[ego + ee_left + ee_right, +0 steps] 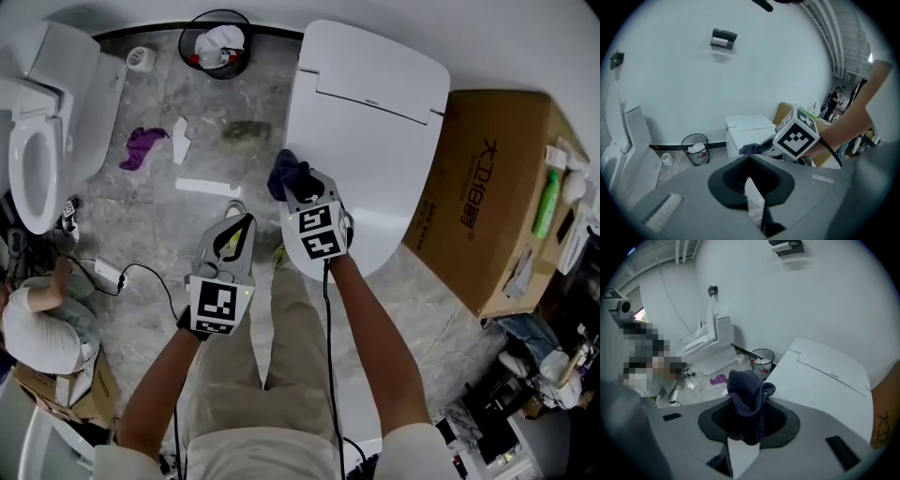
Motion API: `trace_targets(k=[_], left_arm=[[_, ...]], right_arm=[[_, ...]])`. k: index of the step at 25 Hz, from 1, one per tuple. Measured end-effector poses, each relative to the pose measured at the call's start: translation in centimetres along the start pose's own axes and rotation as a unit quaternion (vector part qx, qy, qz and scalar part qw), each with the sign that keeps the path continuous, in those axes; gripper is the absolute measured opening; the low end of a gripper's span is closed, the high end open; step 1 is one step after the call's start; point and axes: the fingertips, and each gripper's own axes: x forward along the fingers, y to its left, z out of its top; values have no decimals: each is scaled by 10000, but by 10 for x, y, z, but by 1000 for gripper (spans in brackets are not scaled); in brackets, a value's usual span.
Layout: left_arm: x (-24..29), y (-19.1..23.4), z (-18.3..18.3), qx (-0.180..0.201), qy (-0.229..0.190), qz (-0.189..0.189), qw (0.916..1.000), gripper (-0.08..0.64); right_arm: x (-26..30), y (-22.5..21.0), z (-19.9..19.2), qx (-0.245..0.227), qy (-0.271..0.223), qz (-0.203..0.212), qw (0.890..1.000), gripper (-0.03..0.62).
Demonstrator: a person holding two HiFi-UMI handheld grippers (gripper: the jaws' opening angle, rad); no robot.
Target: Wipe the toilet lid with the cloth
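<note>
The white toilet's closed lid (375, 122) fills the upper middle of the head view. My right gripper (298, 183) is shut on a dark blue cloth (286, 173), which bunches out past the jaws over the lid's left edge. In the right gripper view the cloth (747, 390) sticks up from the right gripper (747, 416), with the lid (820, 380) just beyond it. My left gripper (239, 230) hovers over the marble floor left of the toilet. Its jaws meet with nothing between them in the left gripper view, where the left gripper (749, 161) looks toward the toilet (747, 129).
A wire bin (216, 42) with rubbish stands by the wall. A purple rag (141, 147) and paper scraps (181, 139) lie on the floor. A second toilet (42, 122) stands at far left and a cardboard box (487, 187) at right. A person (37, 323) crouches by cables (122, 277).
</note>
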Motion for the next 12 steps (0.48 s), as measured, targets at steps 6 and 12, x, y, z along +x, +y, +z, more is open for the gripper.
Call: trace_targets(k=[6,12], left_arm=[[2,-19,0,-53,17,-146,9999,0],[-5,-34,-4,-44,71,-289,9995,0]], right_arm=[[21,-4,-34,440,374,-130,9982,130],[23,-4,-36,513,343,-230,9978,132]])
